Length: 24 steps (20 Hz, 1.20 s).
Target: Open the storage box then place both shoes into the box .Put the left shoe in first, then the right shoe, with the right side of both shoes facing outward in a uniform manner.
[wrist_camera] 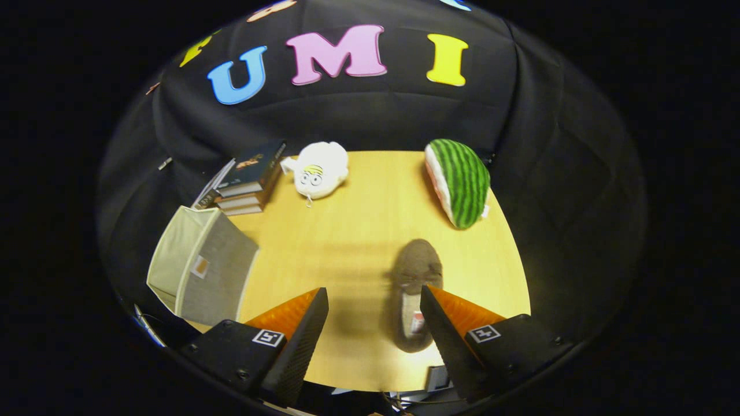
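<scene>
The hand-held gripper (374,300) hovers above the counter (347,231) with its fingers spread wide and nothing between them. The brown shoe (413,277) lies just inside the right finger, its long axis running away from the fingers, toe pointing off toward the watermelon plush (459,182). The storage box (199,271) (apparently open) stands well apart from the shoe, beside the left finger.

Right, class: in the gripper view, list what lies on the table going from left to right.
Storage box → stack of books → white plush toy → brown shoe, just inside the open gripper's right finger → watermelon plush.
</scene>
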Motion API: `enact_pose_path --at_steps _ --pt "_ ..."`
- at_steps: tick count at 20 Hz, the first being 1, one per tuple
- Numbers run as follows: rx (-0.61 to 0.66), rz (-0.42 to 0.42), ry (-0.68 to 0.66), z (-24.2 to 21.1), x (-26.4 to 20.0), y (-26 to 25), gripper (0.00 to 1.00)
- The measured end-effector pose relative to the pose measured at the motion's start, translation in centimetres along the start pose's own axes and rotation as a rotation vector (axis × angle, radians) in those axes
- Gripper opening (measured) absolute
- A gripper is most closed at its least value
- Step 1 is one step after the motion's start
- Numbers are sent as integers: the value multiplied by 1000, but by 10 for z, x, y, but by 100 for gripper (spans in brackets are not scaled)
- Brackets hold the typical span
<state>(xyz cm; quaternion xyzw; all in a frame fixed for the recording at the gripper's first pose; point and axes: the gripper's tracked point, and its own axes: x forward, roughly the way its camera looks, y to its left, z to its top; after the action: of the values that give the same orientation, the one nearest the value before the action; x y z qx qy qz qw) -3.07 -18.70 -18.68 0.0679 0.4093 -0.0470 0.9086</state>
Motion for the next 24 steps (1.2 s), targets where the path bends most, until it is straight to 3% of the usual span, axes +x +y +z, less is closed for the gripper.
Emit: enact_pose_path --at_steps 9,13,17,19,22,24 --pt "-58 -67 162 -56 91 -100 98" --pt "0 -66 218 -61 130 -108 99" --pt "24 -21 227 -58 138 -100 99" --pt "25 15 226 -57 141 -90 84" --pt "4 3 231 -58 143 -84 40" --pt "26 -23 233 -57 144 -87 27"
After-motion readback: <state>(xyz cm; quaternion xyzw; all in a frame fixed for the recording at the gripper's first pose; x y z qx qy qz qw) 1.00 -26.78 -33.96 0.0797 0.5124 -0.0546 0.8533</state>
